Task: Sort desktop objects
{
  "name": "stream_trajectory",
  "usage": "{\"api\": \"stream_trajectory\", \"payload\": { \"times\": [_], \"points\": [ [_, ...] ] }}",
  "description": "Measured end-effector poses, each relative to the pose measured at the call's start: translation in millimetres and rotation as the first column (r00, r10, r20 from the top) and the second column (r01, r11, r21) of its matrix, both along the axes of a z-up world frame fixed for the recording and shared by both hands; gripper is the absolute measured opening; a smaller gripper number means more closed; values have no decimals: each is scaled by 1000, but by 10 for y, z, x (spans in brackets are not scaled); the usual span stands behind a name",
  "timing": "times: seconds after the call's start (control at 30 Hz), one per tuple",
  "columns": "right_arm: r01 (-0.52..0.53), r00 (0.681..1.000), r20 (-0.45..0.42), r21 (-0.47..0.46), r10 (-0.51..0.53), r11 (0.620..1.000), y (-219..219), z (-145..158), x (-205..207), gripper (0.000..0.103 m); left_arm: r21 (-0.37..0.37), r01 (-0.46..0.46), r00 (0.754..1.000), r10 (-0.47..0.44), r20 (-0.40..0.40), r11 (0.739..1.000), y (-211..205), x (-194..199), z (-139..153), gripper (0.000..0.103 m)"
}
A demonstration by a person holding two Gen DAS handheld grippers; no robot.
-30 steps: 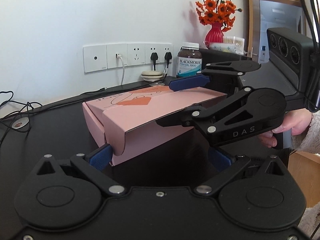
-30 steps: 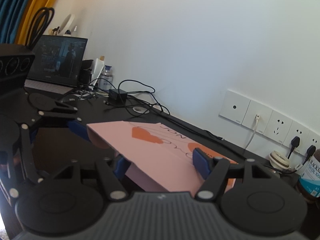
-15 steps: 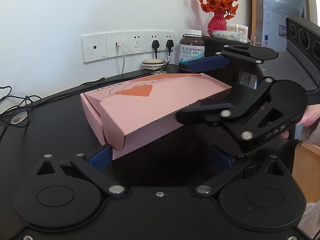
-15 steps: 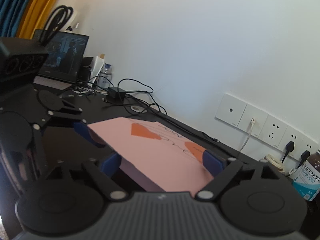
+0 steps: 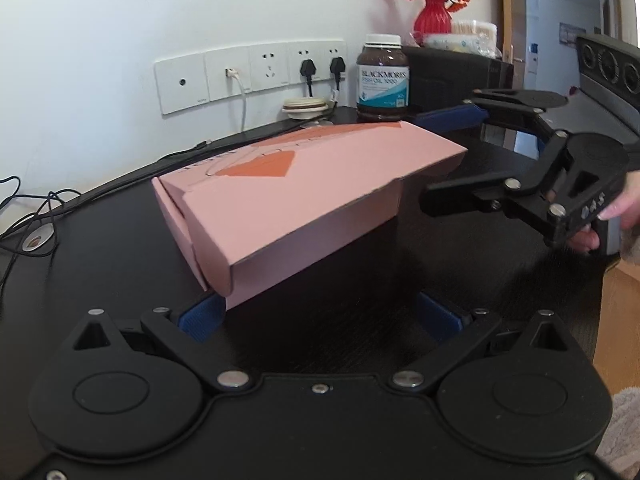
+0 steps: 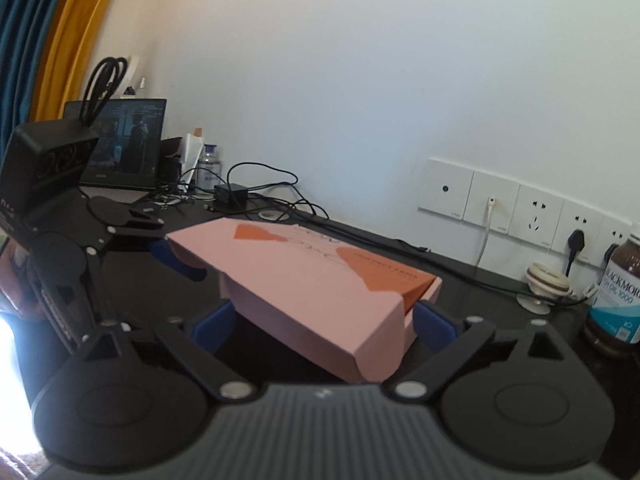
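The desk [image 5: 100, 248] carries the pink box [image 5: 304, 200] tilted, long axis running between the two grippers. The right gripper [image 6: 322, 322] straddles one end, jaws opening — pads clear. The left gripper [image 5: 320, 316], jaws spread, touches the opposite corner.

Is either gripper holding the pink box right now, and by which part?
Neither. The pink box lies on the desk; the right gripper's jaws are opening around one end, the left gripper stands open at the other.
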State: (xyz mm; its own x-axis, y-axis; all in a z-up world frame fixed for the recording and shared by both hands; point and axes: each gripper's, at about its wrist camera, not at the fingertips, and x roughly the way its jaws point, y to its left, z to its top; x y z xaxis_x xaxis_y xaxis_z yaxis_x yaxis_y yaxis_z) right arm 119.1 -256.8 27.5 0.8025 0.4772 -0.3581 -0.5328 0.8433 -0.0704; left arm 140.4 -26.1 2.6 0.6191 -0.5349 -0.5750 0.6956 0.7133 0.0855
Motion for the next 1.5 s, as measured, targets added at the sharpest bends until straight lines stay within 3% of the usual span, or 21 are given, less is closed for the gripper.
{"api": "stream_trajectory", "payload": {
  "times": [0.13,0.33,0.47,0.87,1.37,1.5],
  "points": [
    [-55,998,-14,-8,55,998,-50,8,113,96,57,-1,1000,0,23,998,-82,-32,-29,103],
    [-146,985,-88,23,148,989,-151,34,225,94,63,-12,1000,10,25,998,-86,-33,-39,103],
    [-150,983,-102,36,153,988,-192,25,213,89,74,-25,999,22,32,997,-96,-41,-45,103],
    [-33,972,-211,310,103,950,-378,10,286,89,98,-24,999,20,40,995,-131,-62,-47,103],
    [66,981,-195,392,12,918,-272,-51,177,89,132,-8,998,-1,66,991,-188,-106,-79,103],
    [93,986,-164,355,-36,930,-184,-66,126,89,135,-4,998,-5,67,991,-194,-110,-82,103]
  ]
}}
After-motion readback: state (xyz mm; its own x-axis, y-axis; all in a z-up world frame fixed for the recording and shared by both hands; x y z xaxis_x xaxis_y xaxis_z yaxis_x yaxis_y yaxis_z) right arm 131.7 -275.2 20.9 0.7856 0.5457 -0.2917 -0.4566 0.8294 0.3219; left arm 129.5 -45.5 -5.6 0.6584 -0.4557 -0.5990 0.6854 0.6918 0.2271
